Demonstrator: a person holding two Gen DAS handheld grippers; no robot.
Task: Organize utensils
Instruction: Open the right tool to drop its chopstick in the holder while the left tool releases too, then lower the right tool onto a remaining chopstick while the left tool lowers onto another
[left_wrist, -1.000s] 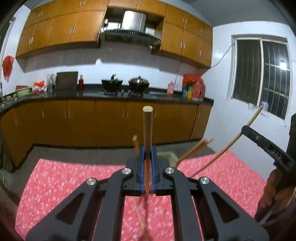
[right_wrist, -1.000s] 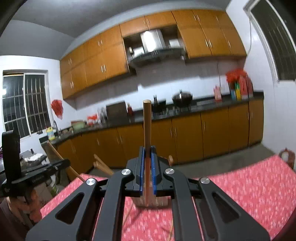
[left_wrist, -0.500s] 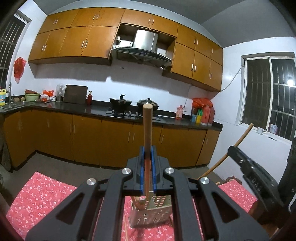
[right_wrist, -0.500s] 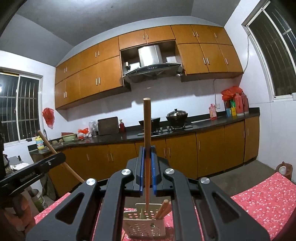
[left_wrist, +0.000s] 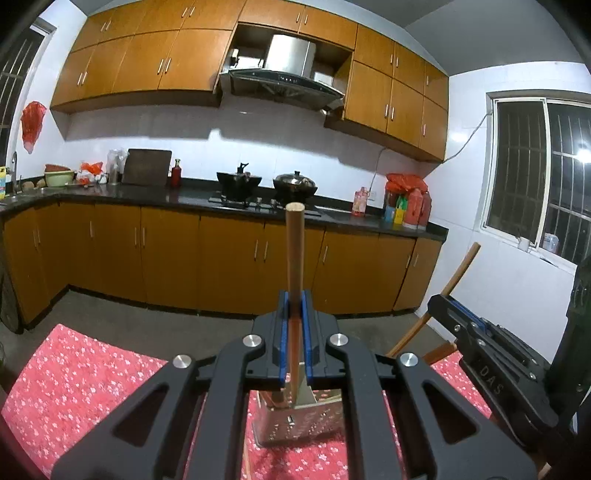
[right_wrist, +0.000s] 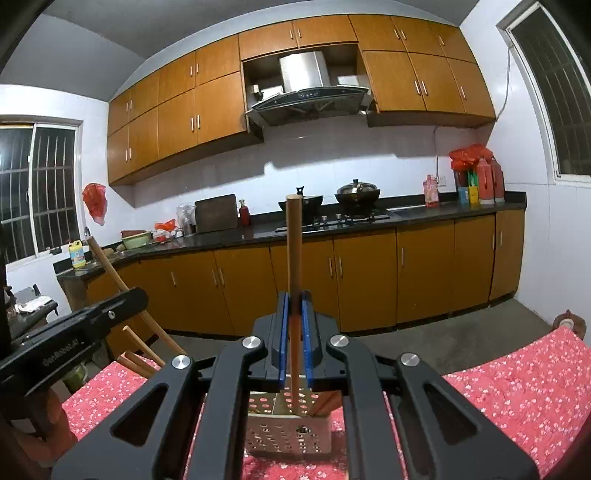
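Left gripper (left_wrist: 294, 314) pinches 1 upright wooden utensil handle (left_wrist: 295, 251); right gripper (right_wrist: 294, 314) pinches another handle (right_wrist: 294, 243). Both seemingly reach into the perforated metal utensil holder (right_wrist: 288, 432), near on the red floral tablecloth (right_wrist: 509, 387).

A red cloth (left_wrist: 92, 373) speckled with small white flowers is covering the worktop. The perforated holder (right_wrist: 288, 430) is showing silvery metal dotted with round holes. Each black tool (left_wrist: 294, 325) is wearing blue pads (left_wrist: 283, 332), and the sticks (right_wrist: 294, 258) are glowing warm light-brown. At twelve o'clock, orange-brown cabinets (right_wrist: 369, 280) are sitting under a black counter (right_wrist: 424, 214).
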